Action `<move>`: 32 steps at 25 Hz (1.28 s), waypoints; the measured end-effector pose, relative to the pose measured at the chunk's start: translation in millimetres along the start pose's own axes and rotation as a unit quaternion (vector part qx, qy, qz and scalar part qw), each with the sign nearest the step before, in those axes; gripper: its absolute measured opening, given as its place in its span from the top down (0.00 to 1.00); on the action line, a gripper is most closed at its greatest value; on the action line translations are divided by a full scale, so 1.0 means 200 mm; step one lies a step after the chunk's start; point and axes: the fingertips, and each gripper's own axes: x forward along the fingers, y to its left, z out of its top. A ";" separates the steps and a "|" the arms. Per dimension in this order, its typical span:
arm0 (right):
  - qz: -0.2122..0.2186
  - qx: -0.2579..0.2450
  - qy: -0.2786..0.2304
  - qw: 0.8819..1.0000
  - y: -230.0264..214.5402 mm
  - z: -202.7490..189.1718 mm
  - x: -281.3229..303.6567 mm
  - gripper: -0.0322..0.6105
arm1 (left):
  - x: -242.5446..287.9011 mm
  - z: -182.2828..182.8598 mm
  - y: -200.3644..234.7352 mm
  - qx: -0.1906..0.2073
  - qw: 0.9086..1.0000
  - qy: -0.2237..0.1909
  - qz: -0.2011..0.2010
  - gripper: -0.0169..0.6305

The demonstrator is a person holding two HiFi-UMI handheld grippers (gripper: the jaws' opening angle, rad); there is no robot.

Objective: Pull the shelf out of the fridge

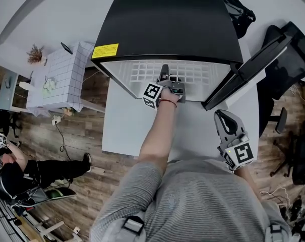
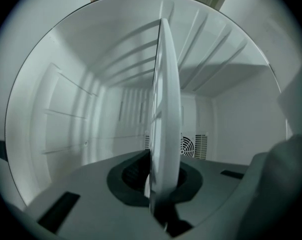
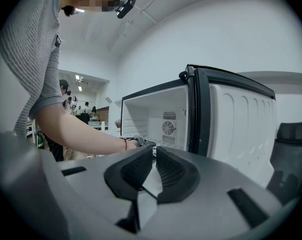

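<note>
Left gripper [image 1: 167, 79]: jaws clamped on the front edge of the shelf, which shows edge-on between the 2 pads in the left gripper view [image 2: 158, 184].
Shelf [image 2: 165, 109]: white grid, running from the jaws back towards the rear wall; its bars show below the black top in the head view [image 1: 192, 73].
Fridge [image 1: 167, 24]: small, black-topped, white inside, otherwise bare as far as shown.
Door [image 1: 253, 69]: swung wide to the right, clear of the shelf's path.
Right gripper [image 3: 153, 166]: pads drawn together on nothing, held low and well apart from the fridge.
Table [image 1: 127, 125]: white, carrying the fridge.
Done: door open, shelf gripped.
Left: most of the pull, by the look of it; the shelf seems largely inside.
</note>
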 end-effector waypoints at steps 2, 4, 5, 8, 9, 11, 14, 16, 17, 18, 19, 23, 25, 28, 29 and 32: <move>0.002 -0.001 -0.002 1.000 0.00 0.00 0.00 0.93 | -0.02 0.00 0.00 0.000 1.000 -0.001 -0.001 0.92; 0.006 -0.003 -0.006 1.000 0.01 0.01 0.01 0.93 | -0.02 0.00 -0.01 0.001 1.000 0.001 0.002 0.92; 0.006 -0.004 -0.006 1.000 0.01 0.02 0.01 0.93 | -0.03 0.00 -0.01 0.001 1.000 0.002 0.004 0.92; 0.015 -0.011 -0.013 1.000 0.04 0.02 0.00 0.93 | -0.06 -0.01 -0.01 0.003 1.000 0.003 0.005 0.92; 0.017 -0.011 -0.015 1.000 0.04 0.02 -0.01 0.93 | -0.07 -0.01 -0.01 0.003 1.000 0.002 0.005 0.92; 0.019 -0.012 -0.016 1.000 0.06 0.02 -0.01 0.93 | -0.09 -0.01 -0.01 0.003 1.000 0.003 0.005 0.92; 0.016 -0.012 -0.011 1.000 0.07 0.02 -0.03 0.93 | -0.11 -0.01 -0.01 0.005 1.000 0.004 0.005 0.92; 0.017 -0.010 -0.012 1.000 0.08 0.02 -0.04 0.93 | -0.13 -0.01 -0.01 0.006 1.000 0.005 0.004 0.92; 0.018 -0.009 -0.012 1.000 0.08 0.02 -0.05 0.93 | -0.14 -0.02 -0.01 0.006 1.000 0.005 0.004 0.92; 0.019 -0.009 -0.014 1.000 0.09 0.02 -0.05 0.93 | -0.15 -0.02 -0.01 0.006 1.000 0.005 0.003 0.92; 0.020 -0.010 -0.017 1.000 0.09 0.02 -0.05 0.93 | -0.17 -0.02 -0.01 0.006 1.000 0.004 0.002 0.92; 0.025 -0.012 -0.019 0.999 0.12 0.03 -0.05 0.93 | -0.23 -0.02 -0.01 0.005 1.000 0.002 -0.001 0.92; 0.028 -0.012 -0.022 0.999 0.14 0.03 -0.05 0.93 | -0.25 -0.02 -0.01 0.005 1.000 0.002 0.001 0.92; 0.030 -0.011 -0.026 0.999 0.16 0.04 -0.05 0.93 | -0.27 -0.02 -0.02 0.006 1.000 0.001 0.002 0.92; 0.030 -0.012 -0.025 0.999 0.17 0.04 -0.05 0.93 | -0.28 -0.02 -0.02 0.007 1.000 0.002 0.001 0.92; 0.025 -0.008 -0.025 0.999 0.20 0.01 -0.09 0.93 | -0.35 -0.03 -0.01 0.010 1.000 0.004 -0.003 0.92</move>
